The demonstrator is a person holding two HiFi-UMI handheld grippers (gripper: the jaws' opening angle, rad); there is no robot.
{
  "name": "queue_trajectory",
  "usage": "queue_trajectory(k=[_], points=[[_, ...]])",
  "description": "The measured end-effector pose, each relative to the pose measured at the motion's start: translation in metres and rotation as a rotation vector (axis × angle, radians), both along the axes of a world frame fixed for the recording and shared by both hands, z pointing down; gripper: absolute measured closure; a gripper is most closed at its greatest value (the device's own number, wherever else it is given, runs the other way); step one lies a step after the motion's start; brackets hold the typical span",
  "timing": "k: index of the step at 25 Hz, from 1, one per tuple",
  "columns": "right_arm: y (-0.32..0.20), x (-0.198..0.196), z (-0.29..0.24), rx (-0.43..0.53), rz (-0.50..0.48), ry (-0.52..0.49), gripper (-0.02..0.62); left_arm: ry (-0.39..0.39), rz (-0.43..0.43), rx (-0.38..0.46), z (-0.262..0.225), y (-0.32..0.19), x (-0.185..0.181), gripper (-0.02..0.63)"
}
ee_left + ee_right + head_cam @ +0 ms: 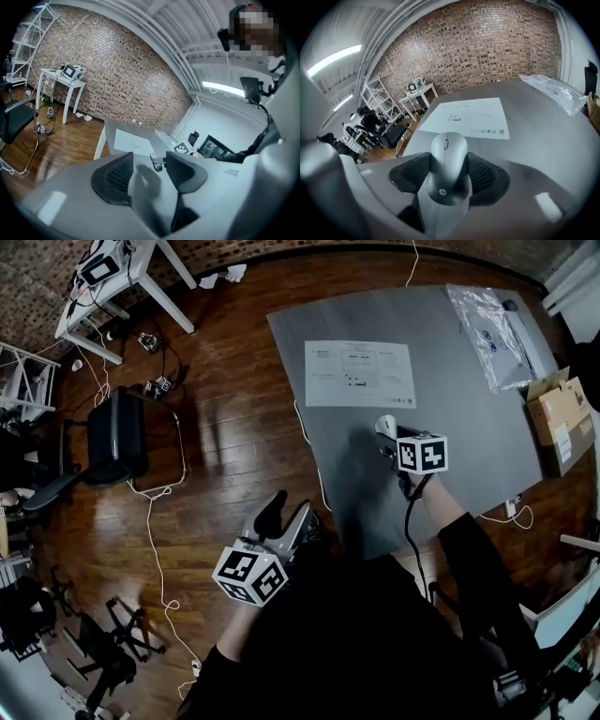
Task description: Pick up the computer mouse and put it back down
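So we're holding the right hand-held gripper (pixel 449 169) with its jaws spread pretty wide. Both ribbed black pads (pixel 411 174) are pressing on the sides of the rounded grey plastic computer mouse (pixel 448 143), roughly at its waist. The tail end with the small logo is facing back at the camera, and the nose is pointing out toward the white printed sheet of paper (pixel 465 117). From the head view the mouse is sitting in that gripper over the near part of the flat grey surface (pixel 459 418). We're judging it's off the surface, going by the shadow underneath, though we can't say how close.

The left hand-held gripper (pixel 149 169) is hanging out past the surface's edge over the wooden floor (pixel 225 474), jaws apart, nothing between them.

Handling-wise, we're guessing this thing is light and stiff, a hard shell that isn't going to squash. The smooth curved top is looking slippery though. The sides are the place to take hold, right where we're pinching it, staying clear of the buttons and scroll wheel on top. Probably not fragile, but we're thinking it wants a gentle, level landing on its flat underside.

Looks-wise: plain matte grey, symmetrical egg-ish shape, thin seam running between the two buttons, no cable showing.
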State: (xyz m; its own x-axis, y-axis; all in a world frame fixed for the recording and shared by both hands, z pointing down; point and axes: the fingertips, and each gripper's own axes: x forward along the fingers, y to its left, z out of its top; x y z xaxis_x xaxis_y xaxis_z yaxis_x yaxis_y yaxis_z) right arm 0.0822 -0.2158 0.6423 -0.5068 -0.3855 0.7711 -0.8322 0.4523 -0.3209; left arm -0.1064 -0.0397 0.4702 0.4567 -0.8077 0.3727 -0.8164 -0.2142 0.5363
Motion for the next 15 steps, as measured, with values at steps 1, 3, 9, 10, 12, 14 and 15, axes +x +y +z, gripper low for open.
queue_trajectory(k=[1,3,9,10,12,14,15], points=[[0.0,0.0,0.01,-0.021,-0.006,0.027,0.333,0.0,-0.008,-0.002,0.001,0.003,-0.003,0.402],[0.002,0.0,0.024,-0.055,-0.015,0.071,0.333,0.001,-0.024,-0.006,0.002,0.009,-0.008,0.402],[0.003,0.0,0.04,-0.076,-0.03,0.139,0.333,0.0,-0.059,-0.019,0.005,0.028,-0.024,0.402],[0.003,0.0,0.042,-0.077,-0.027,0.144,0.333,0.0,-0.063,-0.021,0.006,0.031,-0.026,0.402],[0.002,0.0,0.045,-0.079,-0.021,0.153,0.333,0.001,-0.069,-0.024,0.007,0.036,-0.031,0.402],[0.002,0.0,0.047,-0.085,-0.013,0.156,0.333,0.002,-0.071,-0.025,0.008,0.041,-0.034,0.402],[0.002,0.0,0.047,-0.087,-0.007,0.155,0.331,0.003,-0.071,-0.026,0.008,0.043,-0.036,0.402]])
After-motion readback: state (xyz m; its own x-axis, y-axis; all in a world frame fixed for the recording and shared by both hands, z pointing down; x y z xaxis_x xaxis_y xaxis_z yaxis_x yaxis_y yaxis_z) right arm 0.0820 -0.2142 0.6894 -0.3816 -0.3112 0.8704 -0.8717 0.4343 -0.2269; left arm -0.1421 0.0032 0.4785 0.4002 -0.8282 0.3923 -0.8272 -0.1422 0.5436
